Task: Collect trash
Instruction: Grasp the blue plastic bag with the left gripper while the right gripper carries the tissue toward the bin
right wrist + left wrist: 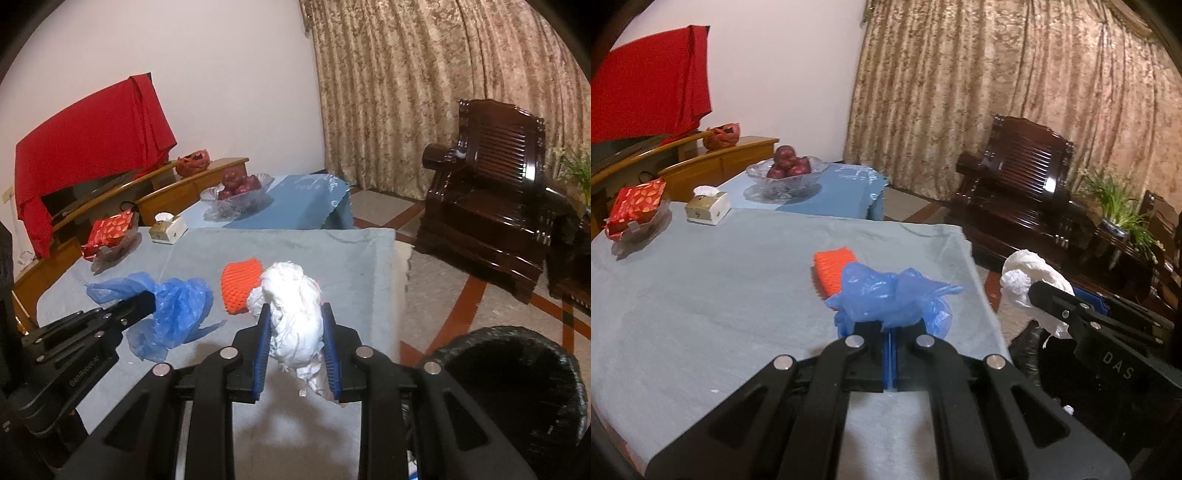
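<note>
While the right hand-held gripper (295,325) grasps the white paper wad (291,314) and the left hand-held gripper (892,328) is clenched on the blue plastic bag (890,299), carry each load over the black bin (517,373) to the right gripper's lower right, releasing only once above its mouth.

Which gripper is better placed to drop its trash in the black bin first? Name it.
Right. The right gripper, shut on the white paper wad, is beside the black bin; the left gripper holds the blue bag over the table.

Blue plastic bag (894,299); white tissue wad (295,317); orange mesh sleeve (240,286); grey tablecloth (701,280); beige patterned curtain (997,92).
</note>
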`<state>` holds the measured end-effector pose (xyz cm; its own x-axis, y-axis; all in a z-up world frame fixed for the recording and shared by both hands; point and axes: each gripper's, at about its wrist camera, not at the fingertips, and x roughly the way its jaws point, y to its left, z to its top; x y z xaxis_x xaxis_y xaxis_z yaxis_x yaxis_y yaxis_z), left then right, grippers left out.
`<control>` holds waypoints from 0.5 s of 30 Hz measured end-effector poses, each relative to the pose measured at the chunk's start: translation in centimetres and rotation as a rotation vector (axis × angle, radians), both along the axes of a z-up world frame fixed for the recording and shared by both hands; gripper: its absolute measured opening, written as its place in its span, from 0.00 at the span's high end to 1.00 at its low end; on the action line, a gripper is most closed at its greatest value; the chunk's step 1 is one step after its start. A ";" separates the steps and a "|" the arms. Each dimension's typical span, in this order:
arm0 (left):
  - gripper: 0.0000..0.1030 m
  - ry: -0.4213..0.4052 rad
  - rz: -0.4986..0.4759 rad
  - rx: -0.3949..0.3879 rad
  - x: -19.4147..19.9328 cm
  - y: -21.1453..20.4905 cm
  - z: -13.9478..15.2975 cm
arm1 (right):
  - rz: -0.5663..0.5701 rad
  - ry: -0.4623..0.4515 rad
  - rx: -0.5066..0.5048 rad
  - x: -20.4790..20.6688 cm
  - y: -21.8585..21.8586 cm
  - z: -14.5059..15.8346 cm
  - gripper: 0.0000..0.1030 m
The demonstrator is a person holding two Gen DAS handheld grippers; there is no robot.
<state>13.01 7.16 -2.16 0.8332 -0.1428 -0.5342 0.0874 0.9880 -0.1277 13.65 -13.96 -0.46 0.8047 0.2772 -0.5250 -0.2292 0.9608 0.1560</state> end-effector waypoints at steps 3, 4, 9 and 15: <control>1.00 -0.006 -0.030 -0.007 -0.6 -1.3 0.4 | -0.021 -0.007 0.001 -1.1 -1.4 0.4 0.75; 1.00 -0.006 -0.040 -0.013 -0.8 -1.7 0.5 | -0.025 -0.009 0.000 -1.4 -1.8 0.4 0.75; 1.00 -0.018 -0.106 -0.013 -1.7 -4.7 0.9 | -0.079 -0.011 -0.005 -3.3 -4.7 0.6 0.75; 1.00 -0.027 -0.199 -0.005 -2.7 -8.9 1.0 | -0.163 -0.009 -0.013 -5.5 -8.9 0.5 0.75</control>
<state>10.35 -1.75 -1.20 0.8024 -0.3085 -0.5108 0.2840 0.9503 -0.1278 8.16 -22.83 0.01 0.8432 0.1355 -0.5202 -0.0710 0.9873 0.1419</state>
